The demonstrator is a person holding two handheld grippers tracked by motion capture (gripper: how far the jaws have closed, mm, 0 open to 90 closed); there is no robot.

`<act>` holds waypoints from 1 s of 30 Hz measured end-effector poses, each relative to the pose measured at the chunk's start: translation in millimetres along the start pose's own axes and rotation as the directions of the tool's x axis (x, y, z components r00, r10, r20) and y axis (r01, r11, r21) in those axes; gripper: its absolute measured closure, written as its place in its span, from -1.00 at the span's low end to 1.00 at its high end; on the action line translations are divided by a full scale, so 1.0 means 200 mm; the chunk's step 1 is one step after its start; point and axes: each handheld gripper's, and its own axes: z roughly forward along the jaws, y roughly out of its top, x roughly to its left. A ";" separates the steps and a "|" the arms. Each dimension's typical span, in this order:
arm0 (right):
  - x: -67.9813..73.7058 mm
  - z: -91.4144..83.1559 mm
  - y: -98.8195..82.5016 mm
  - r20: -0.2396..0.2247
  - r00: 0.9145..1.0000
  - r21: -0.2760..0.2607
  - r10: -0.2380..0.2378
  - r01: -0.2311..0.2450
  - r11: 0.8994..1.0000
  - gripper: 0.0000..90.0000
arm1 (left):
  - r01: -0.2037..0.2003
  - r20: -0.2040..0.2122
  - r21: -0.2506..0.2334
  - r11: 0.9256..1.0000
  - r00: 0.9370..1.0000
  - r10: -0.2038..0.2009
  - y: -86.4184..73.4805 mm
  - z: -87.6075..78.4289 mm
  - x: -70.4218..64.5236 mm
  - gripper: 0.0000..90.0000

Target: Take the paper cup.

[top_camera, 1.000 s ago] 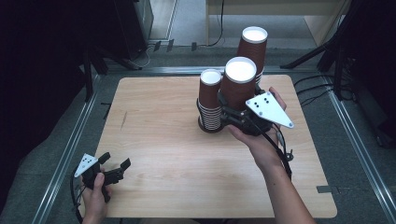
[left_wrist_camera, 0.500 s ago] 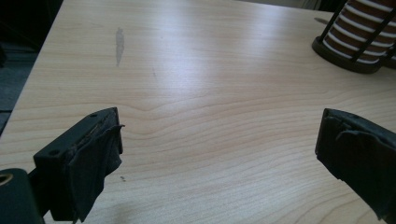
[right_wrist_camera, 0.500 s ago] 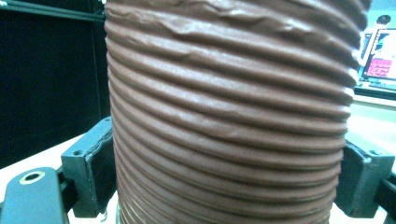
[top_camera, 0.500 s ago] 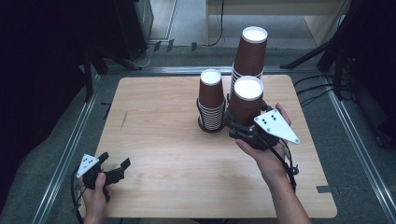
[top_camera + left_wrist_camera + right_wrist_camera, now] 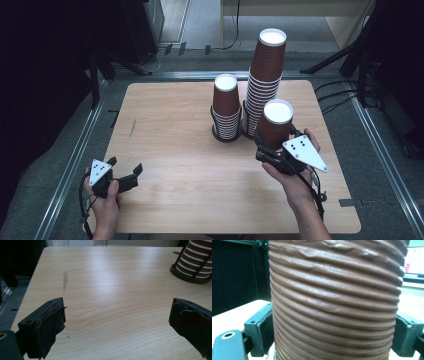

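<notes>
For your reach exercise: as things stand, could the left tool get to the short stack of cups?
Probably yes. The left tool is open and holds nothing, and bare table lies between it and the short stack; the right tool grips a cup off to the side.

The right gripper [image 5: 266,145] sits upright in the person's right hand [image 5: 290,172], just in front of the tall cup stack [image 5: 263,80], its jaws clamped on either side of a ribbed brown paper cup [image 5: 334,300]; they have just eased slightly apart, yet the pads press on the cup's wall. The right forearm comes in from the near edge. Well to the left of the stack, the left hand [image 5: 105,200] holds the left gripper [image 5: 131,172] low, jaws spread wide with nothing between them.
</notes>
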 end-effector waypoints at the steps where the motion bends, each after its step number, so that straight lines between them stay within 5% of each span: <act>1: 0.00 0.00 0.00 0.000 1.000 0.000 0.000 0.000 1.000 -0.75 | 0.000 0.000 0.000 1.000 1.000 0.000 0.00 0.00 0.00 -0.98; 7: -0.02 -0.03 -0.06 0.008 1.000 0.001 0.018 -0.018 1.000 -0.75 | -0.026 0.044 -0.007 1.000 0.999 0.026 0.09 0.05 -0.11 -0.98; 13: -0.04 -0.03 -0.10 0.014 1.000 0.034 0.007 -0.008 0.999 -0.75 | -0.010 0.109 -0.033 0.999 0.994 0.014 0.18 0.12 -0.24 -0.98; 20: -0.04 -0.03 -0.13 0.021 1.000 0.056 -0.009 0.008 0.998 -0.75 | -0.059 0.149 -0.052 0.997 0.987 0.066 0.24 0.16 -0.34 -0.98; 26: -0.03 -0.02 -0.16 0.024 1.000 0.075 -0.012 0.011 0.997 -0.75 | -0.080 0.204 -0.063 0.995 0.975 0.092 0.26 0.17 -0.40 -0.98; 30: -0.02 -0.01 -0.18 0.025 0.999 0.081 -0.026 0.024 0.996 -0.75 | -0.094 0.271 -0.077 0.993 0.956 0.112 0.27 0.18 -0.45 -0.98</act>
